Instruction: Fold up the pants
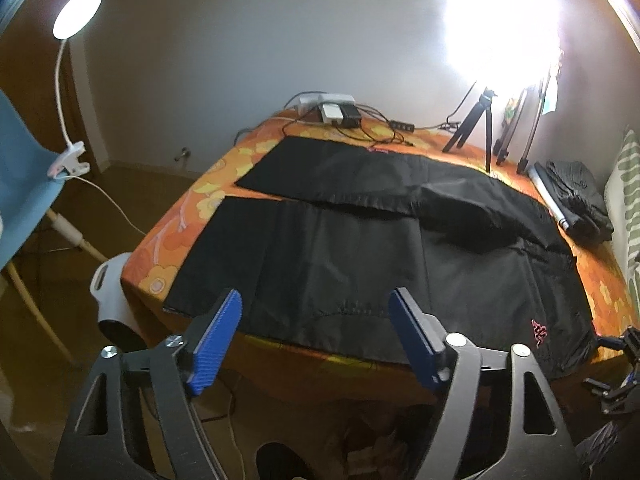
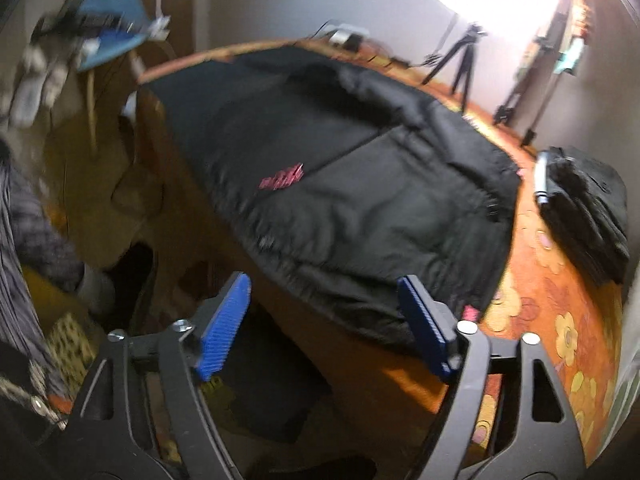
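Black pants [image 1: 360, 248] lie spread across a bed with an orange flowered cover [image 1: 180, 216]; the legs run to the left and the far leg is folded at an angle. A pink logo [image 1: 538, 332] marks the near right part. My left gripper [image 1: 316, 300] is open over the near edge of the front leg, its blue pads [image 1: 218, 340] apart and gripping nothing. In the right wrist view the pants [image 2: 360, 184], with the pink logo [image 2: 282, 178], bunch at the waist end. My right gripper [image 2: 324, 284] is open just before that waist edge, with no cloth pinched.
At the far end of the bed are a power strip with cables [image 1: 336, 112], small tripods [image 1: 476, 124] and a bright light [image 1: 500, 20]. A folded dark garment [image 1: 576, 196] lies at the right edge. A clip lamp [image 1: 76, 12], a blue chair [image 1: 24, 184] and a white stool [image 1: 110, 288] stand on the left.
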Tool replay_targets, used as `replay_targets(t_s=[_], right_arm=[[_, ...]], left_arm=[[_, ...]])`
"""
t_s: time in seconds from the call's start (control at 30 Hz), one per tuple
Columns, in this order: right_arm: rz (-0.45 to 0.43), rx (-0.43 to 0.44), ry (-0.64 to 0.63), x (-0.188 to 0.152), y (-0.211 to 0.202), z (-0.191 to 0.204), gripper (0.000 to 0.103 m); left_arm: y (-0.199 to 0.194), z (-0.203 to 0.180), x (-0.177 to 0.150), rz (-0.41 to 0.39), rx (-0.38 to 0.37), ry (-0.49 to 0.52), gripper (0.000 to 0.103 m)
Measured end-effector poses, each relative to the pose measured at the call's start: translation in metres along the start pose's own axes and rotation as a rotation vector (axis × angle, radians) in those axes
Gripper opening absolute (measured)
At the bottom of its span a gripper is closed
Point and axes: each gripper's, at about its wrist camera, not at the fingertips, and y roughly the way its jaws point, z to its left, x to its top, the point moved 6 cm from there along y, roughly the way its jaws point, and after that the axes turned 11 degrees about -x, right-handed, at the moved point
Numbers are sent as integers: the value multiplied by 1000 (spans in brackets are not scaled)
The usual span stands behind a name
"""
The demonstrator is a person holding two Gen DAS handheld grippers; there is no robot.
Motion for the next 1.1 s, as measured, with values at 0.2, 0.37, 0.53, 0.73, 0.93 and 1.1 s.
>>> replay_targets(t_s=[0.2,0.37,0.53,0.73,0.93,1.1], right_arm=[[19,-2,-53,-1,14,10,74],[12,-29,-112,4,22,21,74],[4,-59,-176,9,28,33,61],[22,-7,-144,15,28,32,23],[6,42,-60,30,19,19,8],[-23,16,0,51,14,-2,5]], left_arm=[[11,4,-7,45,-27,-28,70],[16,14,-12,70,-23,-62,70],[20,21,-18,95,-25,-97,70],[25,10,-24,121,-56,-27,70],[31,-30,-35,158,-55,264,70],[46,-48,-48,207,-65,418,70]])
